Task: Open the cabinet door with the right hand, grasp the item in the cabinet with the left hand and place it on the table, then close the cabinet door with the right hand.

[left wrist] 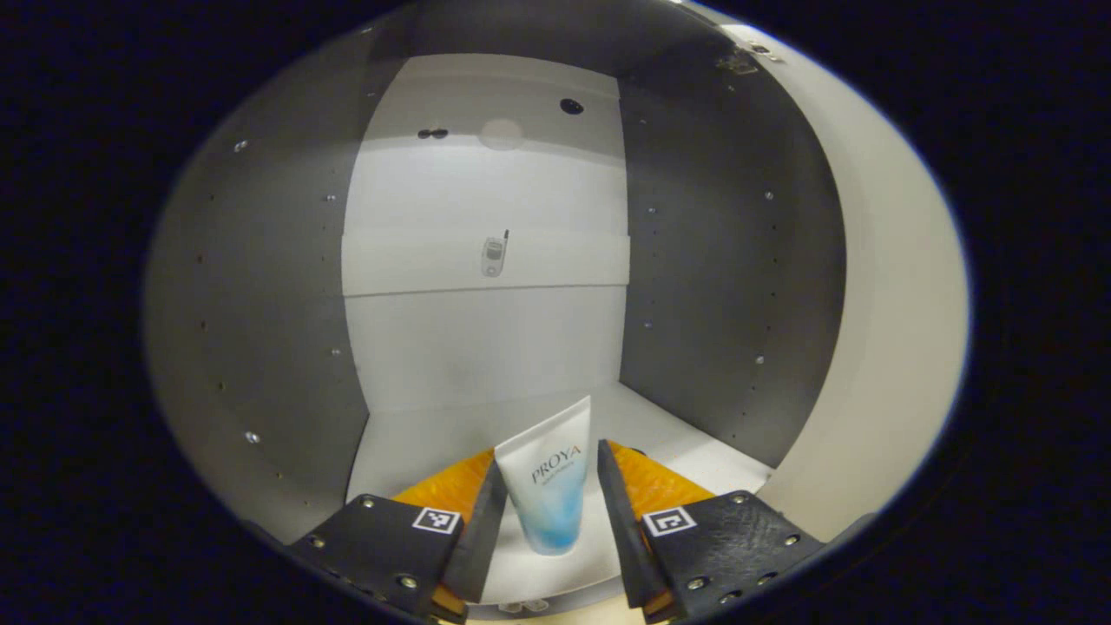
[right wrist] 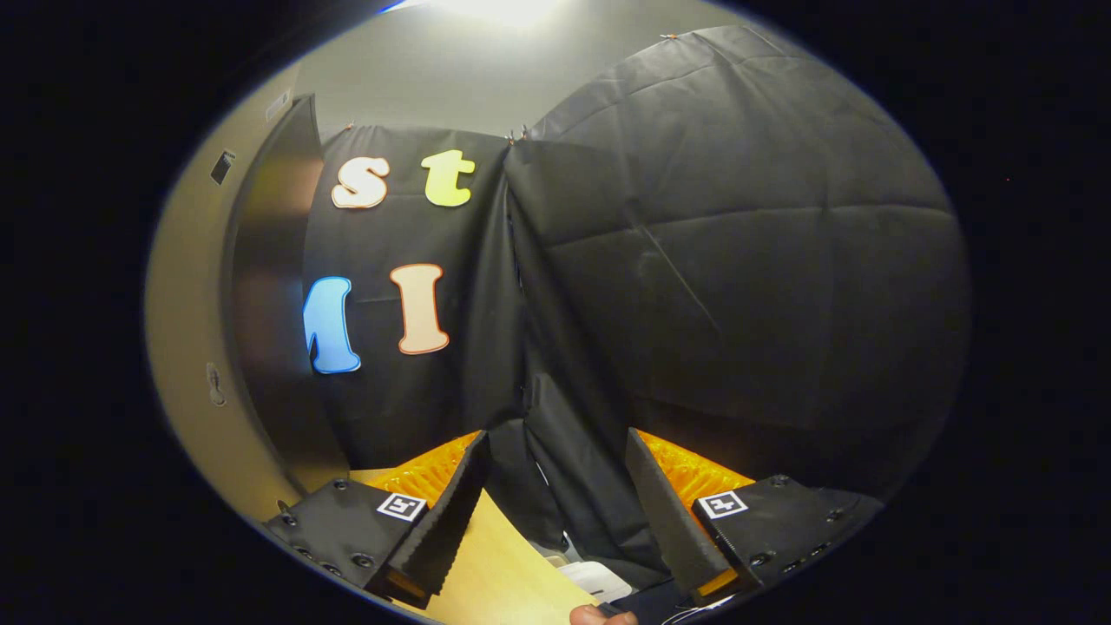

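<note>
At the bottom of the left gripper view, the left gripper (left wrist: 545,512) shows two flat, wedge-shaped fingers with ribbed inner faces, bolted to matte plates that each carry a small square marker. The fingers stand apart with a tube (left wrist: 551,486) between them; a narrow gap shows on either side, so it is flanked, not clamped. The tube is soft white plastic fading to blue at its lower end, flat-crimped and widest at the top, narrowing downward, standing upright on the cabinet (left wrist: 486,347) floor at lower centre. The cabinet is a smooth box: pale back panel with a horizontal seam, dark side walls dotted with rows of small holes.

At the bottom of the right gripper view, the right gripper (right wrist: 555,508) is spread wide and holds nothing. Beneath it runs a pale wooden table (right wrist: 499,564) edge; the cabinet door (right wrist: 269,286), a smooth glossy slab, stands at the left of the frame.
</note>
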A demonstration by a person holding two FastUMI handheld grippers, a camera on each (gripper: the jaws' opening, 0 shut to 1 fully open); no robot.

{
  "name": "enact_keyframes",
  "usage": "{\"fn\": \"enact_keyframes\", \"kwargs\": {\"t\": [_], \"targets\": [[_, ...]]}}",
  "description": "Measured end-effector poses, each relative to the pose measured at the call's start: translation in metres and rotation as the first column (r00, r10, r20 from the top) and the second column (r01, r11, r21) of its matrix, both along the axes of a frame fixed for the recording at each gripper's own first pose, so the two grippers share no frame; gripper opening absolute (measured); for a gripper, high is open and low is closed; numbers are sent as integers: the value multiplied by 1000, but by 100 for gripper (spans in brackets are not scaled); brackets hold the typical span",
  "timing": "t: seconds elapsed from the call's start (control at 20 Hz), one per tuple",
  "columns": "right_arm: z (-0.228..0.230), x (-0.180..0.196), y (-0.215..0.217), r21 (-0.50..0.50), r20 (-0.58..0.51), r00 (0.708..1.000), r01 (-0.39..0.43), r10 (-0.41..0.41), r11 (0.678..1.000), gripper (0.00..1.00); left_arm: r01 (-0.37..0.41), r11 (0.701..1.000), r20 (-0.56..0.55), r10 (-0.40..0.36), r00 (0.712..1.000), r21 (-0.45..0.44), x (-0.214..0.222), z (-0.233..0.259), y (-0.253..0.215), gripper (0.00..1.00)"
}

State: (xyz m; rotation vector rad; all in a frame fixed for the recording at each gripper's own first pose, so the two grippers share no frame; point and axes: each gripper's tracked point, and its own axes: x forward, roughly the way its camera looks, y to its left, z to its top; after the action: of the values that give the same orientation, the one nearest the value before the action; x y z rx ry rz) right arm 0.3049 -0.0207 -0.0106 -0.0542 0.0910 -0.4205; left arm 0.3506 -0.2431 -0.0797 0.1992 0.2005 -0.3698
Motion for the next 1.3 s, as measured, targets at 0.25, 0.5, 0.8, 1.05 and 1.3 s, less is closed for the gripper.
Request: {"fn": "enact_keyframes", "kwargs": {"t": [0.25,0.5,0.8,1.05,1.3], "targets": [[-2,8,1,-6,-9,1000,-18,18,1000,98,-50,997,22,51,998,-55,3,6,7,23],[-2,5,5,-20,-15,999,-29,28,999,98,-47,994,32,51,998,-103,-8,9,12,17],[1,-13,14,-29,-25,999,-24,23,999,98,-25,990,58,34,998,-140,-44,35,24,15],[12,-24,35,-2,7,999,-53,53,999,98,42,985,122,-22,992,-164,-107,78,50,14],[44,-39,50,-35,46,997,-65,67,997,98,0,987,135,22,991,-161,-163,86,123,16]]}}
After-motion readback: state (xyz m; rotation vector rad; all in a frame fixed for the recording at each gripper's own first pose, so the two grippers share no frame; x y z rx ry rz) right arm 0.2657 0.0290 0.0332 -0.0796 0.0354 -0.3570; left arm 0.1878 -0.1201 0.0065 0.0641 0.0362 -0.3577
